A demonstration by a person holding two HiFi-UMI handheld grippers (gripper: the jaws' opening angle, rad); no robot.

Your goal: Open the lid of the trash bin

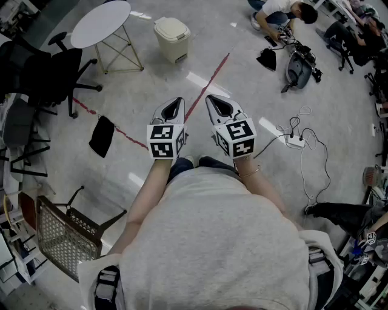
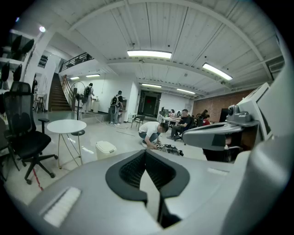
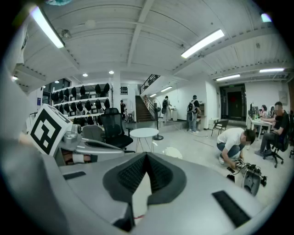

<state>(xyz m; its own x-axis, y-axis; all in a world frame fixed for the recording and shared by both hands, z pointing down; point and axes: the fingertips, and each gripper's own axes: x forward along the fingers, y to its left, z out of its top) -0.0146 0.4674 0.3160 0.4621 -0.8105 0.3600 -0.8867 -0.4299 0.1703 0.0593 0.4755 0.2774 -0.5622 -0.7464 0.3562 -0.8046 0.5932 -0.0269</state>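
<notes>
Fingers (image 2: 133, 170) of my left gripper (image 1: 174, 104) are pressed together at the tips with nothing between them. The fingers (image 3: 161, 173) of my right gripper (image 1: 213, 100) are closed the same way, also empty. I hold both side by side in the air, well apart from the trash bin (image 1: 173, 39). The bin is cream-coloured and stands on the floor with its lid down. A round white table (image 1: 100, 23) stands just beside the bin. A red tape line (image 1: 206, 85) on the floor passes near the bin's other side. A crouching person (image 1: 282, 11) is well apart from the bin, beyond that line
</notes>
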